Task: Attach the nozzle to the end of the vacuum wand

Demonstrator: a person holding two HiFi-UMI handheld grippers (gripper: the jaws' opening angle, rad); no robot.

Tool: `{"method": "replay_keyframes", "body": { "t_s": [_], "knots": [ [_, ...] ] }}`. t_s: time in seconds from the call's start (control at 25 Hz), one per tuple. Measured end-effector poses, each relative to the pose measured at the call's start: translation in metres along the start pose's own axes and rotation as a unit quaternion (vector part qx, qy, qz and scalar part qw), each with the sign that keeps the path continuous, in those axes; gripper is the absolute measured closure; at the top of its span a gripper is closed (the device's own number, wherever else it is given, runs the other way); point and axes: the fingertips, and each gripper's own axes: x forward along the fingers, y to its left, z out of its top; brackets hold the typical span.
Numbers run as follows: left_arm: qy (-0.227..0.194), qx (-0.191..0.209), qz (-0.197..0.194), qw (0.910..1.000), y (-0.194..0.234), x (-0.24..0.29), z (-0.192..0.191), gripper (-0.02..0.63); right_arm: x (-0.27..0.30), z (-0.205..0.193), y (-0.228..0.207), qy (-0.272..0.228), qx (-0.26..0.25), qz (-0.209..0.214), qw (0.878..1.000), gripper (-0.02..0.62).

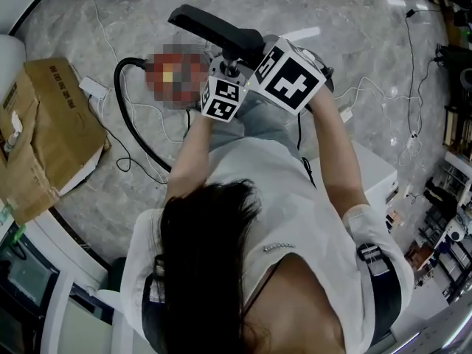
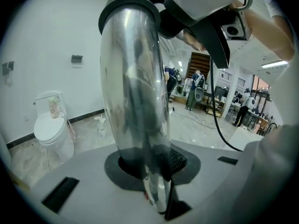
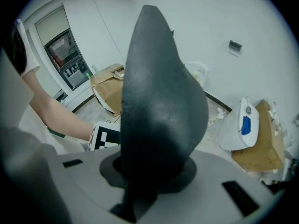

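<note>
My left gripper (image 2: 156, 192) is shut on the shiny metal vacuum wand (image 2: 135, 97), which rises from between its jaws to a dark collar (image 2: 126, 3). My right gripper (image 3: 140, 190) is shut on the black nozzle (image 3: 159, 101), which fills the middle of the right gripper view. In the head view both marker cubes sit close together in front of the person, the left one (image 1: 221, 98) beside the right one (image 1: 291, 76). The black nozzle (image 1: 214, 28) sticks out beyond them to the upper left. The black hose (image 1: 129, 116) curves over the floor towards a blurred red patch.
A cardboard box (image 1: 44, 131) lies on the marble floor at the left. White cables (image 1: 369, 87) trail at the right. A toilet (image 2: 51, 129) stands by the white wall. People stand far back in the room (image 2: 194, 85). A white bin (image 3: 240, 125) stands next to more cardboard (image 3: 261, 143).
</note>
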Motion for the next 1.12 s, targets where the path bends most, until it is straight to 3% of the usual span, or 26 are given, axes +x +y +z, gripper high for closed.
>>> {"method": "replay_keyframes", "body": {
  "t_s": [0.28,0.52,0.56,0.6,0.64,0.76,0.96,1.12],
  "knots": [
    [0.025,-0.018,-0.006,0.9995,-0.008,0.001,-0.025,0.528,0.017,-0.008,0.013,0.012,-0.005,0.015,1.0,0.503],
    [0.021,-0.027,0.001,0.9994,-0.002,-0.002,-0.026,0.531,0.02,-0.003,0.016,-0.017,-0.04,0.009,0.999,0.494],
    [0.019,-0.027,0.002,0.9995,0.0,-0.003,-0.025,0.531,0.02,-0.001,0.019,-0.03,-0.042,0.016,0.999,0.475],
    [0.017,-0.025,0.002,0.9995,0.002,-0.004,-0.023,0.531,0.02,0.001,0.023,-0.044,-0.037,0.027,0.998,0.405],
    [0.016,-0.023,0.002,0.9996,0.004,-0.004,-0.022,0.531,0.02,0.004,0.026,-0.059,-0.025,0.039,0.997,0.293],
    [0.018,-0.022,0.004,0.9996,0.011,-0.006,-0.022,0.531,0.018,0.012,0.022,-0.093,0.006,0.037,0.995,0.278],
    [0.014,-0.024,0.016,0.9995,0.023,-0.01,-0.019,0.531,0.014,0.016,0.018,-0.122,0.013,0.037,0.992,0.261],
    [0.012,-0.023,0.019,0.9995,0.03,-0.011,-0.015,0.531,0.0,0.025,0.012,-0.189,0.041,0.037,0.981,0.243]
  ]
}}
